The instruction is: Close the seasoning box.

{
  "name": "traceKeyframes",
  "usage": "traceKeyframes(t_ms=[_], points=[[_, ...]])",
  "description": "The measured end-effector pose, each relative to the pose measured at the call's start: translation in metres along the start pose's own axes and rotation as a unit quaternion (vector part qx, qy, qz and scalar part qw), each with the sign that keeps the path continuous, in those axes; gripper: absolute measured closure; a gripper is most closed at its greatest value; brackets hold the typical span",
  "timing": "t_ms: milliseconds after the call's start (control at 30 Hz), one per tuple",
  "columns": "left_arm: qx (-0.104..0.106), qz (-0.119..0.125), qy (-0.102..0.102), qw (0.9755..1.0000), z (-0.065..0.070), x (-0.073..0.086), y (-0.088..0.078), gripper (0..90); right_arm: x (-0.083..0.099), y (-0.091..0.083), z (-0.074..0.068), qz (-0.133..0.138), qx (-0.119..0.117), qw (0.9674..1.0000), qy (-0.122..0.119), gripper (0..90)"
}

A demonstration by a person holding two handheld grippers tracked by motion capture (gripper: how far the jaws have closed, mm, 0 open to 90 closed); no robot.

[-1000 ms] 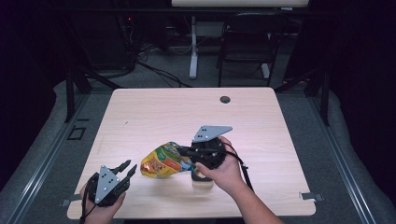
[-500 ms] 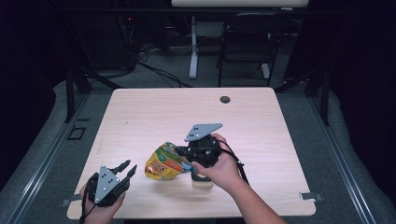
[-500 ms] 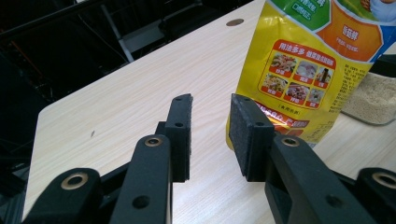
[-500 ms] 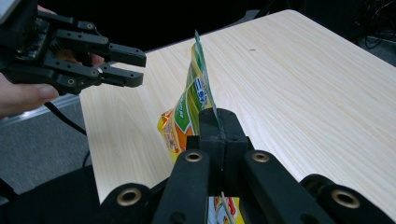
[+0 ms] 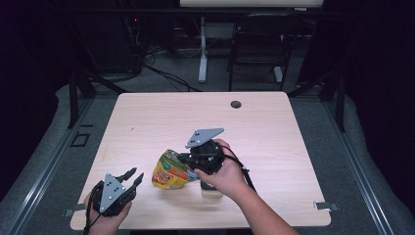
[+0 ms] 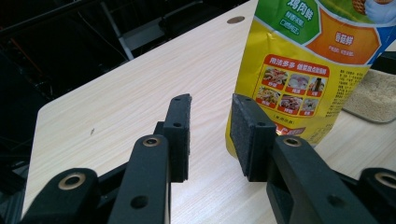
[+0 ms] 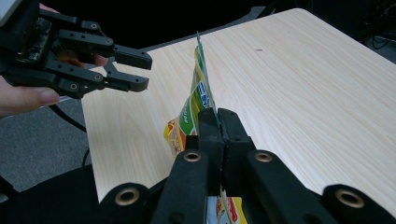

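**Seasoning pouch pinched at the near table edge**

The yellow printed pouch [image 5: 169, 171] stands near the front middle of the wooden table [image 5: 274, 122], held off the surface by its edge. The right gripper [image 5: 188, 159] is clamped on that thin edge, jaws pressed together. Behind it sits a container of pale grains [image 6: 373, 95]. The left gripper [image 5: 133, 177] waits at the front left corner, jaws apart, just widening, nothing between them.

The right gripper [image 7: 219, 122] has its fingers [image 7: 208, 135] pinched on the yellow-green pouch [image 7: 196, 100] at lower centre; the left gripper [image 7: 140, 70] hangs at upper left, above the table [image 7: 303, 84].
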State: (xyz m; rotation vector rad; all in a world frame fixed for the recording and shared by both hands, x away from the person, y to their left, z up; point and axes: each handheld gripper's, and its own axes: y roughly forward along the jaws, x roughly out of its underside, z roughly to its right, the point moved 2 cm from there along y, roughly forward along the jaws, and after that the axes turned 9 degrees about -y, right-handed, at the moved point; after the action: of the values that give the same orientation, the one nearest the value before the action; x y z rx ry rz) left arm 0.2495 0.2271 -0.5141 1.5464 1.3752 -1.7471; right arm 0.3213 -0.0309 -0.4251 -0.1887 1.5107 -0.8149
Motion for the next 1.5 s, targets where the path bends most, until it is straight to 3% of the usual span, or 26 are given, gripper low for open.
traceKeyframes(t_ms=[233, 500, 733, 967, 1233, 1500], points=[[-0.003, 0.000, -0.001, 1.0000, -0.001, 0.000, -0.001, 68.0, -0.006, 0.009, -0.002, -0.002, -0.012, 0.9999, 0.005, 86.4], [-0.005, 0.003, -0.008, 0.9999, -0.006, 0.000, -0.002, 67.2, -0.017, 0.026, -0.010, -0.011, -0.020, 0.9996, -0.014, 85.5], [-0.009, 0.003, -0.016, 0.9998, -0.012, 0.001, -0.003, 66.9, -0.030, 0.040, -0.016, -0.033, -0.017, 0.9987, -0.035, 85.4], [-0.012, 0.005, -0.022, 0.9997, -0.019, 0.000, -0.006, 66.4, -0.046, 0.058, -0.022, -0.058, -0.032, 0.9970, -0.041, 84.7], [-0.018, 0.005, -0.028, 0.9994, -0.026, 0.002, -0.008, 65.8, -0.057, 0.073, -0.032, -0.086, -0.043, 0.9933, -0.065, 82.1], [-0.019, 0.006, -0.036, 0.9992, -0.032, 0.003, -0.011, 64.8, -0.058, 0.074, -0.032, -0.084, -0.051, 0.9937, -0.054, 78.9]])
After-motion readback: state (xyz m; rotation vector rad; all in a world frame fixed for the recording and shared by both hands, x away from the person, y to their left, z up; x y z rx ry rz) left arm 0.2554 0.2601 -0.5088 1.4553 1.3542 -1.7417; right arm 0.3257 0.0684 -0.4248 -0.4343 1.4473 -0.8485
